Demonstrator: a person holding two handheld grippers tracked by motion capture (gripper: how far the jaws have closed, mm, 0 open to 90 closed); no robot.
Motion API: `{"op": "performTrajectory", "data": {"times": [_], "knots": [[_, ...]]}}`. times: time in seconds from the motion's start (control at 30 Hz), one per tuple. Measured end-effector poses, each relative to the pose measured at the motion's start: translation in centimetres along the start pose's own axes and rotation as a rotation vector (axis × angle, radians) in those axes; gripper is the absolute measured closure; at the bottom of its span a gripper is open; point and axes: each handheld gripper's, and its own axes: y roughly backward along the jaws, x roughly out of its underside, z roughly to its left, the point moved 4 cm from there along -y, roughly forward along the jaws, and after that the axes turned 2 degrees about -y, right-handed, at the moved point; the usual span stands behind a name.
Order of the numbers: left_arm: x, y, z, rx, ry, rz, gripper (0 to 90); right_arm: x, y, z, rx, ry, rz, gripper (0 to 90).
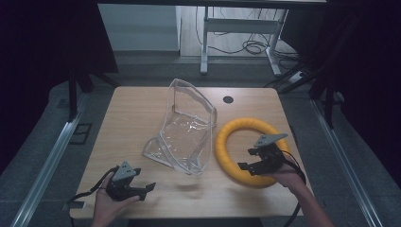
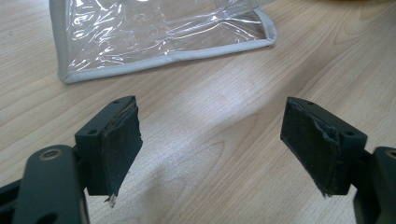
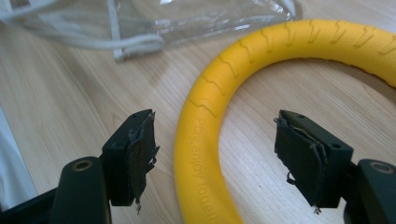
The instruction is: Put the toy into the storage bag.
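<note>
table: light wood top (image 1: 142,113), small dark round hole (image 1: 228,99) near far edge, right of centre
clear bag: transparent plastic pouch (image 1: 187,127) with pale grey piping, mid-table, far end propped up, near end flat on wood; crinkled, glare on plastic; nothing visible inside
bag in left gripper view: piped bottom edge (image 2: 168,56) lying flat on table, ahead of jaws, well apart from them
bag in right gripper view: corner and white piping (image 3: 135,44) at top left, just beside ring's outer edge, contact unclear
ring: yellow foam ring (image 1: 236,142), ridged tread pattern, flat on table right of bag, close to bag's right side; embossed lettering along inner face (image 3: 203,158)
left gripper: near front-left of table (image 1: 142,188), held in left hand (image 1: 108,204), jaws spread wide, nothing between pads, pointing right and toward bag
left pads: worn black rubber (image 2: 119,149), chipped edges, bare wood between them
right gripper: over near part of ring (image 1: 248,163), held in right hand (image 1: 283,176), jaws spread wide, gripping nothing
right pads: frayed black rubber (image 3: 140,154); ring's near-left arc runs up between the two jaws, not touching either pad
height of right gripper over ring: cannot tell
cables: black lead (image 1: 85,194) trailing from left gripper off front-left edge; another (image 1: 295,166) looping from right gripper
surroundings: grey floor (image 1: 42,142), metal rails (image 1: 47,163) either side, white desk legs (image 1: 204,42) and cables beyond
</note>
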Motion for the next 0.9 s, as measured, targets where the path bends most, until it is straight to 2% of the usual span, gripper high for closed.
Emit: {"op": "performTrajectory", "data": {"times": [0.03,0.33,0.57,0.7,0.8,0.9], "knots": [[0.0,0.0,0.0,0.000,-0.001,0.001,20.0,-0.5,-0.3,0.0,0.002,0.026,0.059,29.1],[0.0,-0.1,-0.1,0.003,0.002,0.001,20.0,-1.5,-1.3,-0.1,-0.013,0.073,0.198,28.5],[0.0,-0.2,-0.1,0.007,0.004,0.002,20.0,-0.7,-3.4,-0.4,-0.021,0.093,0.327,28.0],[0.0,-0.3,-0.1,0.010,0.003,0.005,20.0,-0.1,-4.5,-0.4,-0.012,0.113,0.386,28.4],[0.0,-0.4,-0.2,0.013,0.004,0.007,20.0,0.3,-5.5,-0.5,0.001,0.129,0.451,29.0],[0.0,-0.4,-0.2,0.012,0.004,0.007,20.0,0.5,-6.2,-0.4,-0.024,0.138,0.488,28.8]]}}
